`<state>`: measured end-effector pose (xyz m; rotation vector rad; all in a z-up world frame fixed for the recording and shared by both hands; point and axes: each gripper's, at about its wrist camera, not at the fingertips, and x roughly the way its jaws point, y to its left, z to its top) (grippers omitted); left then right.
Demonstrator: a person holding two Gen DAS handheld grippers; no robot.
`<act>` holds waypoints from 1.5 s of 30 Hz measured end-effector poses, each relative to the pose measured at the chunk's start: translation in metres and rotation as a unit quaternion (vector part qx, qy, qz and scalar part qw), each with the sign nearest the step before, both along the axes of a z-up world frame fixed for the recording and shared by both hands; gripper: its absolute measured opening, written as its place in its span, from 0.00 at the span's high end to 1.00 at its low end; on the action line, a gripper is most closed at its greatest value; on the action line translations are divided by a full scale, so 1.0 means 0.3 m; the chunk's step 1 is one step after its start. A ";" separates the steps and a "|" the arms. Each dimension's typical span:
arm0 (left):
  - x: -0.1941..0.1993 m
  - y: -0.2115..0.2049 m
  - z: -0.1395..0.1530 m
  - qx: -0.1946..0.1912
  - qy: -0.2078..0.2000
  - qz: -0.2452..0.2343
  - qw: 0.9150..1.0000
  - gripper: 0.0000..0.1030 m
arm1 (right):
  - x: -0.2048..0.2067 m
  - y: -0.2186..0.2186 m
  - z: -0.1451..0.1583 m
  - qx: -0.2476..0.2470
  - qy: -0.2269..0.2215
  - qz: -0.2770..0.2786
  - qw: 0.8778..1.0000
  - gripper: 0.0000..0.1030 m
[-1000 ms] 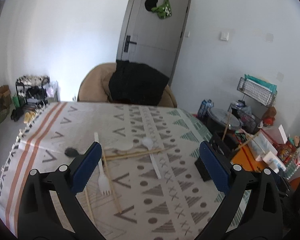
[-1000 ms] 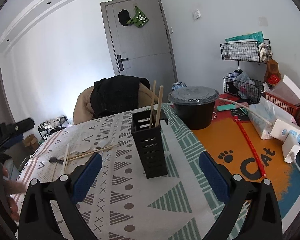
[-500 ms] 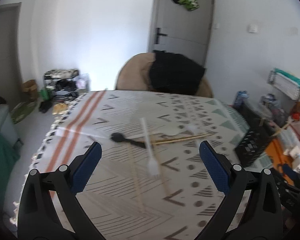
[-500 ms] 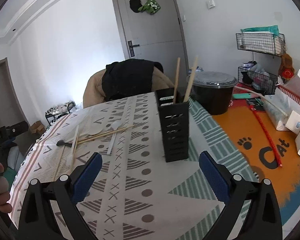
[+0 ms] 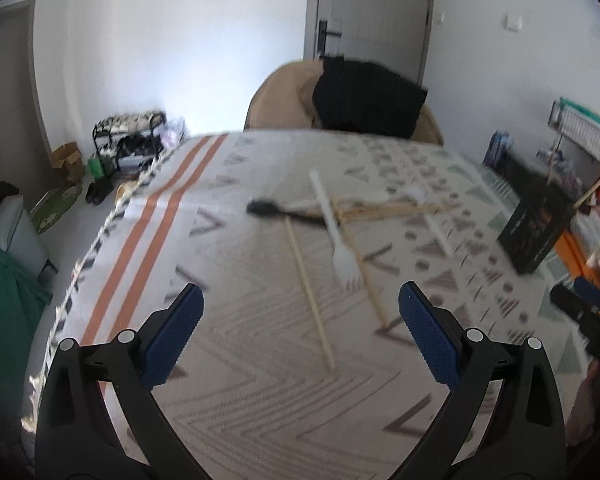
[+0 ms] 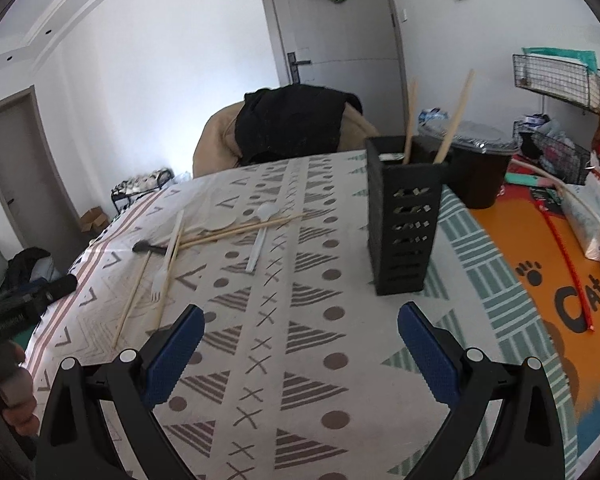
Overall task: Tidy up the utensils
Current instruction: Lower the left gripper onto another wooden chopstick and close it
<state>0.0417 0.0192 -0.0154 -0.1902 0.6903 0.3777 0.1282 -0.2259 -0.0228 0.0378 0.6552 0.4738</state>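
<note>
Right now I read this as the reach phase of the sorting job: both grippers are empty and neither is touching anything. My left gripper (image 5: 300, 320) hangs over the patterned surface (image 5: 260, 360) with its fingers spread wide, nothing between them, looking at the loose pile. My right gripper (image 6: 300, 336) is likewise splayed and empty, facing the black utensil holder (image 6: 404, 232), which stands upright toward the right side of the surface, just beside the edge of the orange mat (image 6: 520, 248).

The holder already has two wooden chopsticks (image 6: 454, 116) leaning in it, so I judge the task partly done. The rest lies scattered toward the left edge of the surface: a white plastic fork (image 5: 334, 224) with tines pointing at me, a black spoon (image 5: 268, 208) crossing under its handle, a white spoon (image 6: 260, 236) nearer the middle, and several chopsticks (image 5: 310, 284) lying crossed over one another. The left view is blurred, so I cannot tell exactly which stick lies on top.

Next, I think, the left gripper should drop onto one piece. The fork or the nearest chopstick look most reachable. These are thin and flat on cloth, so I would need the fingers low, straddling the shaft crosswise, closing without dragging neighbouring sticks. Then carry it across to the holder and lower it in end first
</note>
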 end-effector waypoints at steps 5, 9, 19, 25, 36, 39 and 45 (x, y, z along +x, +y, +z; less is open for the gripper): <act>-0.018 0.016 -0.067 -0.016 0.019 0.022 0.999 0.06 | -0.017 0.042 -0.019 -0.004 0.007 0.026 1.000 0.08; -0.021 0.014 -0.095 -0.019 0.028 0.026 0.999 0.13 | -0.041 0.083 -0.038 -0.010 0.009 0.050 0.999 0.08; 0.026 0.005 -0.187 -0.045 0.072 0.035 0.996 0.55 | -0.058 0.143 -0.105 -0.017 0.040 0.074 0.996 0.11; 0.050 -0.013 -0.202 -0.047 0.074 0.025 0.996 0.58 | -0.058 0.152 -0.128 -0.017 0.050 0.076 0.996 0.11; 0.046 0.012 -0.213 -0.061 0.061 0.022 0.996 0.95 | -0.055 0.185 -0.137 -0.024 0.054 0.082 0.995 0.11; 0.033 0.018 -0.208 -0.071 0.052 0.018 0.996 0.95 | -0.058 0.202 -0.134 -0.026 0.052 0.086 0.995 0.12; 0.009 0.026 -0.152 -0.069 0.025 0.018 0.997 0.95 | -0.053 0.233 -0.119 -0.026 0.048 0.096 0.994 0.12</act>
